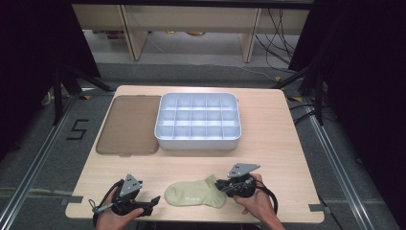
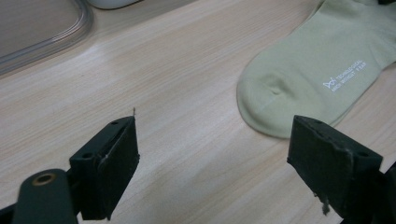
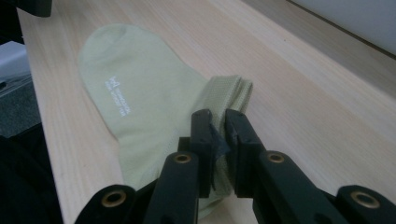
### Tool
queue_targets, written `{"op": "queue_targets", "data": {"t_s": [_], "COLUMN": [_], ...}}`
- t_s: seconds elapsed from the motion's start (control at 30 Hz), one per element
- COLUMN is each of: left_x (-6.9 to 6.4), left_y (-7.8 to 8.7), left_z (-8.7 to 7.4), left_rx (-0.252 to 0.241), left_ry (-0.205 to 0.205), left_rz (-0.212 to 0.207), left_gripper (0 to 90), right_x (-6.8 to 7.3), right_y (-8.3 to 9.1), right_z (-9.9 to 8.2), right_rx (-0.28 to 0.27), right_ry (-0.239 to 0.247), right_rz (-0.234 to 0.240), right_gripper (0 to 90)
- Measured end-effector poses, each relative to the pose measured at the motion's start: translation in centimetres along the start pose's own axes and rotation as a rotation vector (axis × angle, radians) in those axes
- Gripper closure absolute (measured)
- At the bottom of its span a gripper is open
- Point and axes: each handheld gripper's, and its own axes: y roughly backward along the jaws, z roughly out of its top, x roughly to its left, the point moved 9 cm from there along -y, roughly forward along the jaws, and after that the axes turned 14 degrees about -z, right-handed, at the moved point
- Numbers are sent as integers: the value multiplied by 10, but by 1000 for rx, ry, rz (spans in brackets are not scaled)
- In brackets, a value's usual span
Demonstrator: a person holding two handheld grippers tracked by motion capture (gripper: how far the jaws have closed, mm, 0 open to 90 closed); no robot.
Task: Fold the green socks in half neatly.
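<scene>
A pale green sock (image 1: 194, 194) lies flat near the table's front edge, toe to the left and cuff to the right. My right gripper (image 1: 221, 186) is at the cuff end. In the right gripper view its jaws (image 3: 218, 119) are shut on the ribbed cuff of the sock (image 3: 140, 93), which bunches up between the pads. My left gripper (image 1: 152, 203) rests left of the toe. In the left gripper view its jaws (image 2: 212, 158) stand wide open with bare wood between them, and the sock's toe (image 2: 317, 70) lies just ahead of the right-hand jaw.
A white tray (image 1: 163, 134) divided into several compartments sits at mid-table. A translucent brownish lid (image 1: 129, 124) lies flat to its left. The wooden table (image 1: 268, 158) has bare room on the right side and along the front.
</scene>
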Motion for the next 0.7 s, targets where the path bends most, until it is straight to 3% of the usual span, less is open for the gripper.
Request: {"op": "queue_targets", "data": {"t_s": [0.17, 0.4, 0.5, 0.63, 0.7], "left_x": [-5, -22, -28, -34, -38], "left_y": [-3, -26, -42, -60, -66], "left_z": [5, 23, 33, 35, 35], "left_rx": [-21, -21, 7, 63, 72], "left_ry": [7, 30, 23, 0, 17], "left_rz": [-40, -129, -144, -154, -153], "left_gripper": [160, 222, 249, 296, 320], "right_x": [-8, -22, -26, -28, -28], "right_y": [15, 19, 18, 18, 17], "right_z": [-8, -20, -25, -28, -30], "right_rx": [-12, 20, 30, 32, 42], "right_ry": [-6, -25, -26, -20, -21], "right_rz": [0, -34, -42, -55, -60], "right_gripper": [825, 824, 822, 810, 794]}}
